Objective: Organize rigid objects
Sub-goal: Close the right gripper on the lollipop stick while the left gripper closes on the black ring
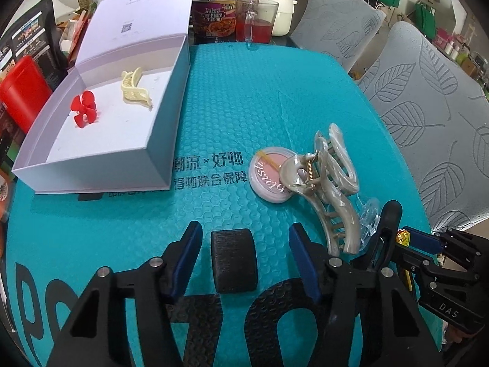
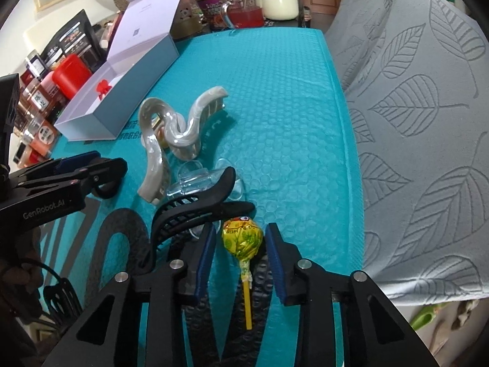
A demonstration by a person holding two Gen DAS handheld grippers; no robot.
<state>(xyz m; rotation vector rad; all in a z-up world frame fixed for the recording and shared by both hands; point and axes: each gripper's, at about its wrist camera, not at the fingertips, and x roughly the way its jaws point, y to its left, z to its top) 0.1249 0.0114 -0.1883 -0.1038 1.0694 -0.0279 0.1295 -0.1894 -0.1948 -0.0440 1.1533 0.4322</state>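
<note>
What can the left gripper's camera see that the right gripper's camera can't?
Only the left wrist view shows the black textured rectangular block between the left gripper fingers, the round pink blush compact and the cream plastic hair claw in the box. Only the right wrist view shows the whole yellow-wrapped lollipop between the right gripper fingers. Both show the open white cardboard box, the red flower clip and the pearly beige hair claw.

left tool (image 1: 246,258) astride black block (image 1: 234,260) | pads clear | teal mat (image 1: 244,98)
</note>
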